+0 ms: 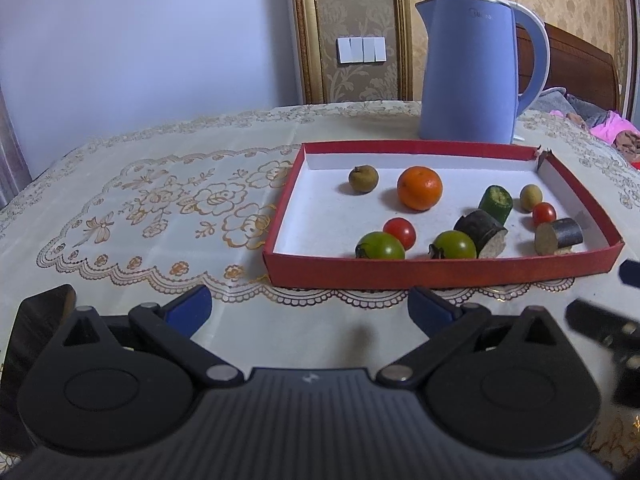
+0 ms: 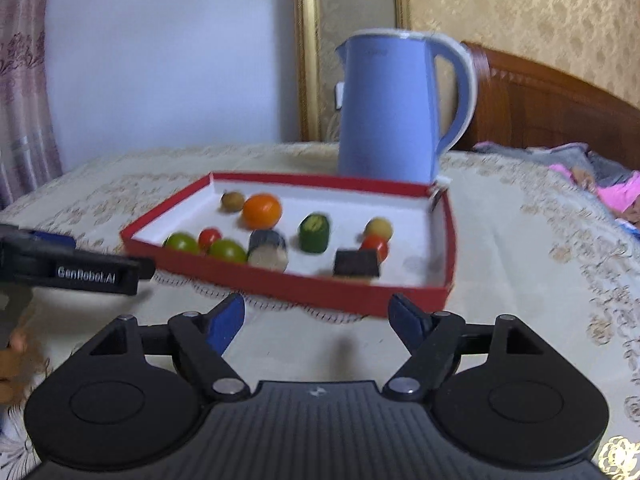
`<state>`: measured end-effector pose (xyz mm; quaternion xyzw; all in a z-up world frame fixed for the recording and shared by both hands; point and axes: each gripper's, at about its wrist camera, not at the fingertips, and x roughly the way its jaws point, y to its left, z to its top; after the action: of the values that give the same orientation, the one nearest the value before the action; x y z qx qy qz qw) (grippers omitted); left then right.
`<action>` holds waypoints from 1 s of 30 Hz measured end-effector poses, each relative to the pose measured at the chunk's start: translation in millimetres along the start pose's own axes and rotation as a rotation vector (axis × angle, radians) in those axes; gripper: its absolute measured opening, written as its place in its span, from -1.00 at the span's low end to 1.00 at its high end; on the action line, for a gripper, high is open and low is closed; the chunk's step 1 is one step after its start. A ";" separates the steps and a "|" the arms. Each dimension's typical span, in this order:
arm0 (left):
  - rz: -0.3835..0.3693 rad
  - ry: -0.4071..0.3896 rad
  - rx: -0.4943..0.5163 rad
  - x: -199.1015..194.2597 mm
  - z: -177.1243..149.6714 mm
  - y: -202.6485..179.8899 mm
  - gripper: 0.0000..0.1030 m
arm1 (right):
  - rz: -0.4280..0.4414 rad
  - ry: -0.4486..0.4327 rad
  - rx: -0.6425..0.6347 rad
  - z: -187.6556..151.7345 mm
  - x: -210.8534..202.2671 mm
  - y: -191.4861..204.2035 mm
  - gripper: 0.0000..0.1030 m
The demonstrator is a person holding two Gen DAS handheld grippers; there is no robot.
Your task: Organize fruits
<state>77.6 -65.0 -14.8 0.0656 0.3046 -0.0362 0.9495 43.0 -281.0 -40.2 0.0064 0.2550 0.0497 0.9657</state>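
So you've got a table with a cream lace-pattern tablecloth (image 1: 160, 208), gold damask wallpaper behind it, and a blue electric kettle (image 1: 472, 68) standing right behind the red tray (image 1: 420, 274). All the fruit sits inside that tray. Back left there's a small brownish fruit (image 1: 363, 179) with the orange (image 1: 419, 188) just beside it. Along the near wall you've got two green tomatoes (image 1: 380, 246), and a red cherry tomato (image 1: 400, 232) touching the left one. A dark cut cylinder with a pale end (image 1: 482, 232) leans up against the second green tomato, and a green cucumber chunk (image 1: 496, 203) stands just behind that. Over on the right side: a small yellowish fruit (image 1: 531, 197), another red cherry tomato (image 1: 544, 214) and a second dark cylinder (image 1: 558, 235), all bunched close.

Your left gripper (image 1: 310, 312) is spread wide, holding nothing, hovering over the cloth just short of the tray. Your right gripper (image 2: 318, 320) is the same deal, fingers apart and empty, in front of the tray's near right corner. The right view is a bit blurry.
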 end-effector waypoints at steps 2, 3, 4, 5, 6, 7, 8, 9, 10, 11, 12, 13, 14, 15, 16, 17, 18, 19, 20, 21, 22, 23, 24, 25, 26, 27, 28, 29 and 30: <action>-0.003 0.001 -0.003 1.1 -1.1 -0.2 1.00 | -0.012 0.010 -0.028 -3.3 4.7 4.5 0.53; -0.003 0.001 -0.004 1.8 -1.6 -0.3 1.00 | -0.016 0.018 -0.036 -4.3 7.6 6.1 0.54; -0.005 0.003 -0.004 2.8 -2.3 -0.1 1.00 | -0.014 0.031 -0.037 -4.5 10.9 6.3 0.54; -0.007 0.005 -0.005 3.8 -3.0 0.1 1.00 | -0.008 0.043 -0.034 -5.0 13.3 5.7 0.58; -0.010 0.006 -0.006 4.6 -3.5 0.3 1.00 | -0.002 0.057 -0.029 -5.2 15.9 5.0 0.65; -0.013 0.007 -0.006 5.7 -4.4 0.3 1.00 | 0.002 0.068 -0.025 -5.8 17.4 4.7 0.69; -0.013 0.008 -0.005 6.9 -5.2 0.1 1.00 | 0.006 0.079 -0.022 -5.9 19.2 4.3 0.77; -0.010 0.010 -0.004 8.3 -5.8 -0.4 1.00 | 0.008 0.087 -0.022 -6.7 20.4 4.3 0.84; -0.008 0.013 -0.003 9.5 -6.9 -0.8 1.00 | 0.007 0.096 -0.023 -7.4 21.8 4.3 0.87; -0.009 0.016 -0.003 10.5 -8.1 -0.8 1.00 | 0.001 0.106 -0.029 -7.8 23.0 4.7 0.95; -0.012 0.020 -0.005 11.8 -9.0 -0.5 1.00 | -0.013 0.116 -0.038 -8.1 24.4 6.7 0.97; -0.015 0.025 -0.008 12.9 -9.7 0.0 1.00 | -0.024 0.125 -0.050 -8.4 25.6 8.9 0.99; -0.015 0.028 -0.011 13.7 -10.3 0.5 1.00 | -0.030 0.126 -0.059 -8.7 25.8 10.6 0.99; -0.015 0.030 -0.013 14.2 -11.0 0.8 1.00 | -0.033 0.125 -0.062 -8.7 26.1 11.3 1.00; -0.016 0.032 -0.015 14.5 -11.7 0.9 1.00 | -0.034 0.125 -0.062 -8.8 25.9 11.3 1.00; -0.018 0.036 -0.016 15.1 -12.0 1.1 1.00 | -0.031 0.128 -0.058 -8.9 26.0 10.5 1.00; -0.019 0.040 -0.017 16.1 -12.3 1.3 1.00 | -0.028 0.131 -0.052 -8.8 26.5 9.6 1.00; -0.020 0.042 -0.016 16.8 -12.6 1.0 1.00 | -0.024 0.134 -0.047 -8.8 27.1 8.7 1.00; -0.021 0.045 -0.015 17.3 -13.2 0.8 1.00 | -0.021 0.136 -0.043 -8.6 27.6 7.8 1.00; -0.022 0.048 -0.014 18.1 -13.5 0.7 1.00 | -0.021 0.138 -0.042 -8.5 28.4 7.4 1.00; -0.024 0.051 -0.013 18.8 -13.6 0.5 1.00 | -0.021 0.139 -0.042 -8.3 28.9 7.2 1.00; -0.027 0.053 -0.014 19.4 -13.5 0.5 1.00 | -0.021 0.140 -0.042 -8.4 29.0 7.2 1.00; -0.031 0.056 -0.015 19.8 -13.6 0.5 1.00 | -0.021 0.141 -0.042 -8.3 29.5 7.2 1.00; -0.034 0.058 -0.015 20.1 -13.6 0.7 1.00 | -0.019 0.142 -0.040 -8.2 30.0 6.9 1.00; -0.036 0.061 -0.016 20.6 -13.7 0.9 1.00 | -0.013 0.148 -0.031 -8.0 31.0 5.3 1.00; -0.038 0.064 -0.016 21.2 -13.8 1.2 1.00 | -0.003 0.152 -0.017 -7.7 31.8 2.8 1.00; -0.039 0.066 -0.018 21.9 -13.9 1.4 1.00 | 0.001 0.153 -0.010 -7.9 31.9 1.7 1.00; -0.041 0.068 -0.020 22.2 -14.1 1.8 1.00 | -0.002 0.153 -0.015 -7.9 32.1 2.6 1.00; -0.044 0.070 -0.021 22.8 -14.1 1.9 1.00 | -0.005 0.153 -0.019 -8.2 32.0 3.4 1.00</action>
<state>88.2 -61.8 -39.3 0.0504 0.3394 -0.0516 0.9379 66.4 -274.6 -62.9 -0.0073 0.3277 0.0501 0.9434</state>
